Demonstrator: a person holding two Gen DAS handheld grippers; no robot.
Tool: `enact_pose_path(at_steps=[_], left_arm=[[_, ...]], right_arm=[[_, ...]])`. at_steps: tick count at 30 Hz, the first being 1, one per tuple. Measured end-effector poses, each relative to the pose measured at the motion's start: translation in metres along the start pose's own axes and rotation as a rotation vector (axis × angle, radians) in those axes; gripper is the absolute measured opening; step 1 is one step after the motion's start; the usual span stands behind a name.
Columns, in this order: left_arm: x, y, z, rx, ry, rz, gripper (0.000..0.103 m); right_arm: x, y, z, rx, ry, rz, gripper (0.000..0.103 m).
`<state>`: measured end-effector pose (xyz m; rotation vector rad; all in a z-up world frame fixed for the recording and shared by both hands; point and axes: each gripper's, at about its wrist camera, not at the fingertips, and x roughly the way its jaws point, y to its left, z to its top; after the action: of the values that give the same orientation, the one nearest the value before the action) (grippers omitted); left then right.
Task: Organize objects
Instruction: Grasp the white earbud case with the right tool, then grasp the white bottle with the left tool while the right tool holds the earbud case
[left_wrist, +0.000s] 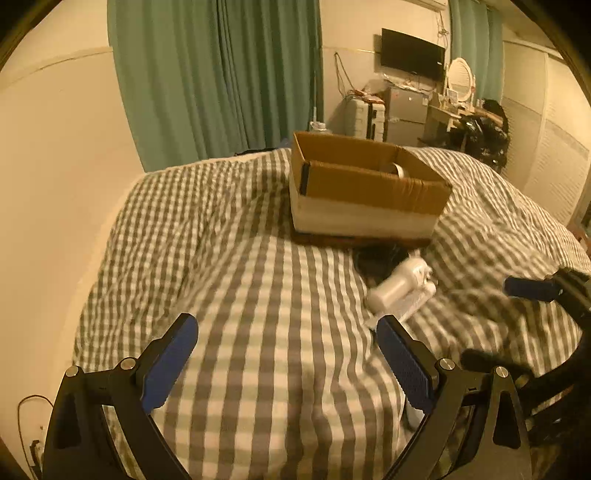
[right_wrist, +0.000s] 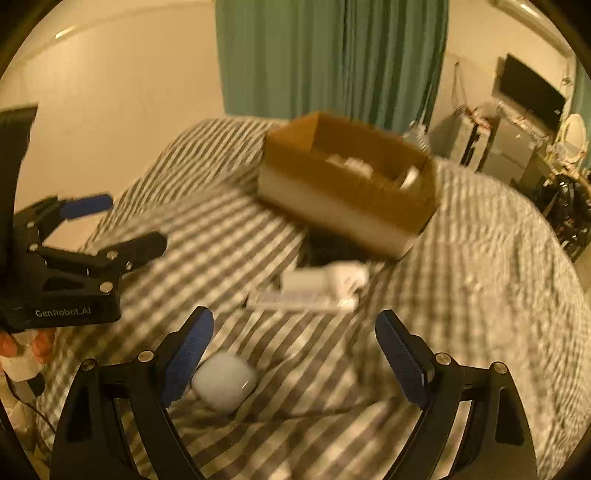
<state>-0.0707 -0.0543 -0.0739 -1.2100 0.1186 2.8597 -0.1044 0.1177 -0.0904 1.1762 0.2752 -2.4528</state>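
Note:
A brown cardboard box (left_wrist: 369, 184) with white items inside stands on the checked bedcover (left_wrist: 258, 295). In front of it lie a white bottle (left_wrist: 397, 284) and a flat white packet (left_wrist: 406, 312). My left gripper (left_wrist: 286, 319) hovers open over bare cover, nothing between its fingers. My right gripper (right_wrist: 293, 317) is open too. A small rounded white case (right_wrist: 223, 384) lies on the cover just inside its left finger, with only that finger near it. The bottle (right_wrist: 325, 277), packet (right_wrist: 303, 301) and box (right_wrist: 351, 184) lie ahead. Each gripper shows in the other's view: right gripper (left_wrist: 498, 321), left gripper (right_wrist: 136, 221).
A dark object (left_wrist: 373, 258) lies at the box's front base. Green curtains (left_wrist: 221, 74) hang behind the bed. At the back right are a wall screen (left_wrist: 412, 55), a suitcase, a small fridge and a cluttered desk. A person's fingers (right_wrist: 22, 347) hold the left gripper.

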Motion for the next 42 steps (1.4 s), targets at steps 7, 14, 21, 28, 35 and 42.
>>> enact_pose_path(at_steps=[7,14,21,28,35,42], left_arm=[[0.008,0.007,-0.014,-0.004,0.019,0.0,0.1],[0.015,0.013,-0.015,-0.029,0.043,-0.004,0.1],[0.017,0.007,-0.015,-0.016,0.057,0.013,0.1],[0.023,-0.007,-0.006,0.003,0.071,0.019,0.1],[0.041,-0.031,0.012,0.03,0.079,0.0,0.1],[0.085,-0.071,0.031,0.052,0.13,-0.052,0.1]], right_arm=[[0.028,0.027,-0.028,-0.054,0.089,0.028,0.09],[0.048,0.047,-0.039,-0.146,0.144,-0.003,0.088],[0.053,0.047,-0.042,-0.147,0.151,0.017,0.059],[0.031,0.031,-0.031,-0.09,0.068,0.077,0.058],[0.009,-0.018,-0.019,-0.014,-0.009,0.02,0.058],[0.009,-0.068,-0.006,0.046,-0.024,-0.04,0.058]])
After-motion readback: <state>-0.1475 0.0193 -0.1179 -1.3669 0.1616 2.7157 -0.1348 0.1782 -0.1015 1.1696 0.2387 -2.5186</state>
